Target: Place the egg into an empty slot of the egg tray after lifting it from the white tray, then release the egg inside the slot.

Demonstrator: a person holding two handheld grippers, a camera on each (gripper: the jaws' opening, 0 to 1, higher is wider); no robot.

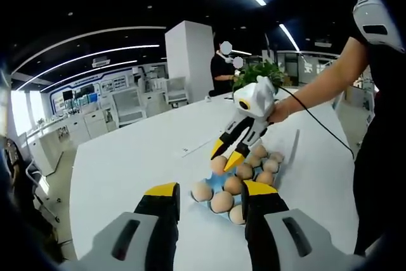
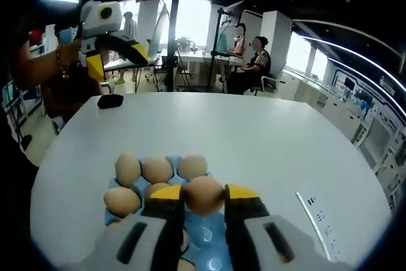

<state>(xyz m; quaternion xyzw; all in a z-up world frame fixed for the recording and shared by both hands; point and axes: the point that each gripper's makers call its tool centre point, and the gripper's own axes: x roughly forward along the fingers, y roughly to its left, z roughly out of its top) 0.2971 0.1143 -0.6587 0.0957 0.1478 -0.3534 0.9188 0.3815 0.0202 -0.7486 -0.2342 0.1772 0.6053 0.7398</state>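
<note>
Right gripper view: an egg [image 2: 204, 195] is being clamped by the right gripper [image 2: 204, 196] over the egg tray [image 2: 209, 236], eggs crowding adjacent slots. Left gripper [image 1: 211, 193] is being held open above the table [image 1: 127, 157].

A potted plant [image 1: 257, 71] stands at the white table's [image 1: 146, 150] far edge; a dark object [image 2: 110, 101], possibly a mouse, lies on it.

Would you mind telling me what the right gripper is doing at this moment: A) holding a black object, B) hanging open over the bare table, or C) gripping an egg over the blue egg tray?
C: the right gripper pinches an egg between its yellow-tipped jaws above the blue egg tray.
</note>
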